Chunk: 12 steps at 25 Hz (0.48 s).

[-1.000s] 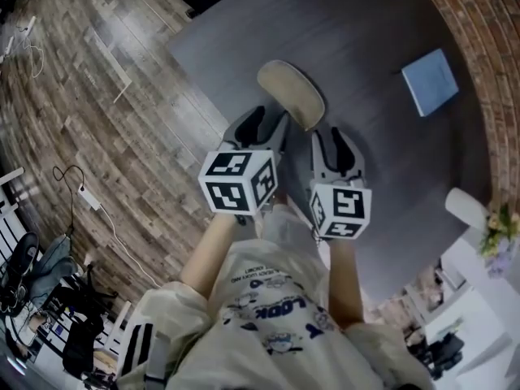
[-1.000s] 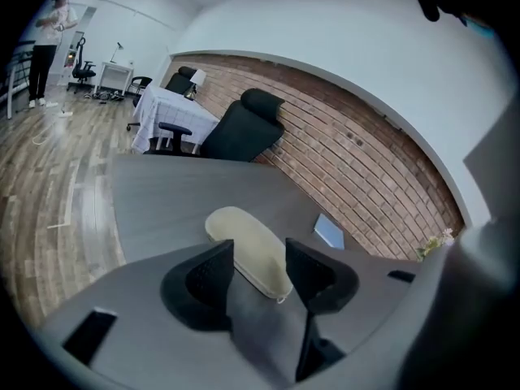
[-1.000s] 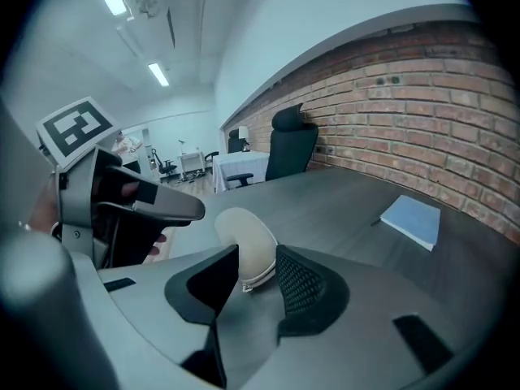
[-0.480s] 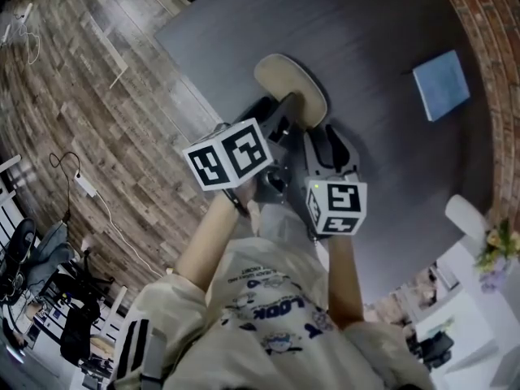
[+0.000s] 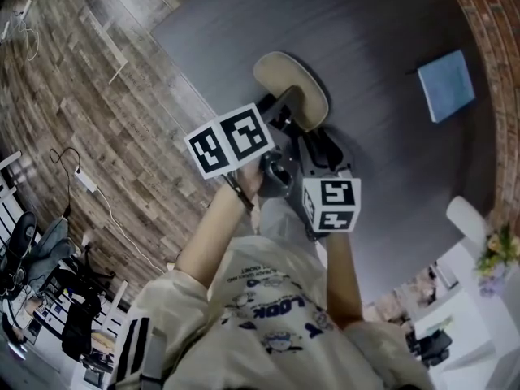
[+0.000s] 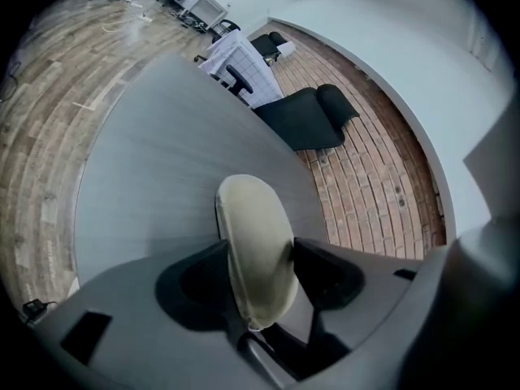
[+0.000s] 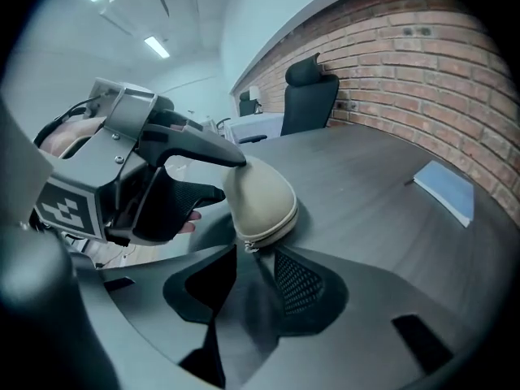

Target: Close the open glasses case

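- Glasses case (image 5: 291,89): beige, oval, lies on the dark grey table (image 5: 382,23) just ahead of both yr grippers, on the side of the table nearer the wood floor (image 5: 97,96).
- Its lid is down on the base. The zip seam runs round the near end, w/ the zip pull (image 7: 250,248) at that end. Can't tell if the zip is done up all the way round.
- L gripper (image 6: 260,249): jaws have just been opening & now stand apart, w/ the case's near end btwn them.
- The left gripper view shows one pad hard by each side of the case. It looks like a loose straddle rather than a clamp.
- In the right gripper view yr L gripper sits tilted. One finger lies at the top of the case, the other is lower, against the side away from the brick wall (image 7: 422,63).
- R gripper (image 7: 255,249): jaws have just been opening & are wide apart, w/ only bare table btwn them. The tips stop just short of the case's near end, and the zip pull is right at the gap.
- Head view: both grippers side by side, pointing at the same end of the case. L's marker cube is tilted; R's cube sits lower in the pic, nearer yr body.
- Blue book (image 5: 446,85) lies flat on the table, well apart from the case, over toward the brick wall.
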{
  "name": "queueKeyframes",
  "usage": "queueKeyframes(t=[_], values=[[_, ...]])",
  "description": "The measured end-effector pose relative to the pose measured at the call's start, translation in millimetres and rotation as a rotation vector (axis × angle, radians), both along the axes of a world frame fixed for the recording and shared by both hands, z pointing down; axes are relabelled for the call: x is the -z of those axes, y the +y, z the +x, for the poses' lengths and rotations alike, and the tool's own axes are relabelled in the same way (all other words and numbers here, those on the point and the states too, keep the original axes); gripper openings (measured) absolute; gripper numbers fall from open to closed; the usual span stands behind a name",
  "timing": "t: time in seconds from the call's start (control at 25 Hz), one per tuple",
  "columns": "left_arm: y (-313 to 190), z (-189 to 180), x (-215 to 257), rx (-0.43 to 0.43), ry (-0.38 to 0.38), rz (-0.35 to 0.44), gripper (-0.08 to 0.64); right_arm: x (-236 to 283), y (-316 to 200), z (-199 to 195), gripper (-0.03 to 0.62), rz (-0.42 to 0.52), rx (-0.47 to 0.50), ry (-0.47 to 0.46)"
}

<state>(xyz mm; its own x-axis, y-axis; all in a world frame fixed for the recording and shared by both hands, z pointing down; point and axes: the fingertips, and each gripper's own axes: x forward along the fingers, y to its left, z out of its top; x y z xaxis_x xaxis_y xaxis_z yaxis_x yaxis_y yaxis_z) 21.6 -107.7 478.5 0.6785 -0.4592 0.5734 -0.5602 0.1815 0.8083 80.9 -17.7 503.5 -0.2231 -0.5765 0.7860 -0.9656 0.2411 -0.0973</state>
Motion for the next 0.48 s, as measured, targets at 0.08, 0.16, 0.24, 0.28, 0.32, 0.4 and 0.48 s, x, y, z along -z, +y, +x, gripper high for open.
queueKeyframes(t=[0.08,0.16,0.24,0.28,0.32,0.4,0.48], values=[[-1.4,0.3,-0.5,0.001,0.0,0.007,0.245,-1.0,0.6,-2.3,0.131,-0.012,0.009,-0.003],[-1.5,1.2,-0.6,0.008,0.004,0.011,0.245,2.1,-1.5,-5.5,0.091,-0.008,0.008,-0.014],[-0.8,2.2,-1.0,0.014,0.003,0.015,0.245,4.0,-3.6,-10.1,0.075,-0.012,0.007,-0.022],[-0.9,2.6,-1.3,0.016,0.002,0.016,0.245,3.1,-4.0,-11.1,0.071,-0.018,0.006,-0.021],[-1.6,2.8,-1.7,0.018,0.001,0.016,0.245,1.4,-4.6,-11.7,0.069,-0.026,0.003,-0.022],[-3.8,1.9,-2.4,0.022,0.001,0.016,0.245,-3.3,-6.4,-11.1,0.067,-0.036,-0.012,-0.022],[-5.0,0.3,-2.7,0.025,0.004,0.018,0.245,-7.3,-7.5,-7.7,0.06,-0.034,-0.034,-0.011]])
